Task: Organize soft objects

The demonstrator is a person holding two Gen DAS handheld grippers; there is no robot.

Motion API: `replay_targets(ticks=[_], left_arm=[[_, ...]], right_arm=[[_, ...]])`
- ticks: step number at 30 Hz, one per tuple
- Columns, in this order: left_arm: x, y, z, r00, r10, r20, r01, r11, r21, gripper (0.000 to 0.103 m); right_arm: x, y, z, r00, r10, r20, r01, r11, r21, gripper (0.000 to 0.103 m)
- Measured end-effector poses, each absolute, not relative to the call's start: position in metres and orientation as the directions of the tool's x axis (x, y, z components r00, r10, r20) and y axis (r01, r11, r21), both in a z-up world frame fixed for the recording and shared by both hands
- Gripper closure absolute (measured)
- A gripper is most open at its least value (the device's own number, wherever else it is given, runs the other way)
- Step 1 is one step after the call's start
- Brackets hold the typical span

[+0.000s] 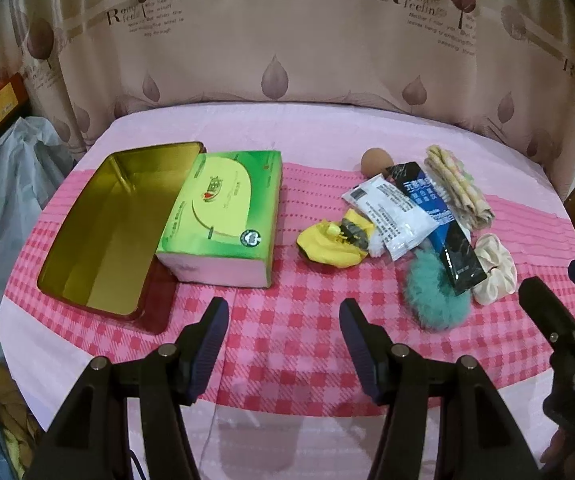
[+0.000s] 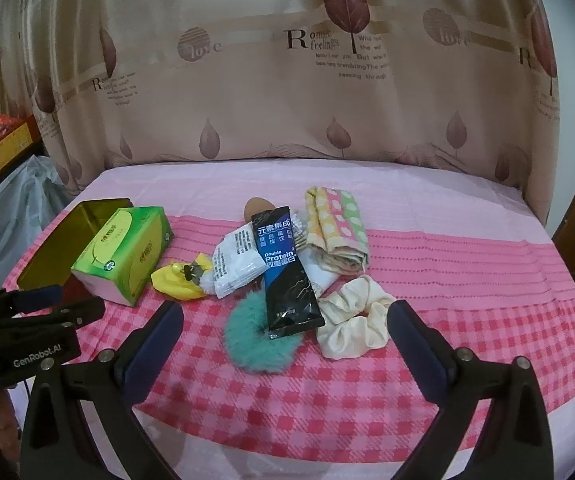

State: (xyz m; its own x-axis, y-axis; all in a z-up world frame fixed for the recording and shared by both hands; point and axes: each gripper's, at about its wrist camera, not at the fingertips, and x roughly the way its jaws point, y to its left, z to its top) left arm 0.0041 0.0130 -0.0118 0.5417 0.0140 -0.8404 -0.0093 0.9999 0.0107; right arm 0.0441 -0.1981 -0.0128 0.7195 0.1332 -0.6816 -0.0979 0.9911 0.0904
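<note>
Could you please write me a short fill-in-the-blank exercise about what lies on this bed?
1. The green tissue box leans on the rim of the open gold ____.
2. The black protein sachet lies partly on top of the fluffy ____ scrunchie.
3. The cream scrunchie lies nearest the ____ gripper.
4. Both grippers, left and right, have their jaws ____.

Missing words: tin; teal; right; open

A pink checked cloth is covering the table, carrying a tin and tissue box at left, and a pile of soft things at centre right.
</note>
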Motion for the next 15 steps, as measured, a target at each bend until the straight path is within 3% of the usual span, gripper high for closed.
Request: replay_targets(ticks=[7,15], left_arm=[[0.0045,0.0158,-0.0129,0.545,0.016,-0.838,-0.012,1.000,0.011,0.044],[0.0064,0.0176,-0.0129,0.544,0.021,-0.839,-0.015,1.000,0.015,0.044]], right_arm=[[0.0449,-0.1934,-0.0147,0.715,0.142,-0.685,-0.111,0.990,0.090,0.003],[0.0463,-0.1923,-0.0149,0.713,0.143,-0.687,-0.109,0.990,0.093,0.011]])
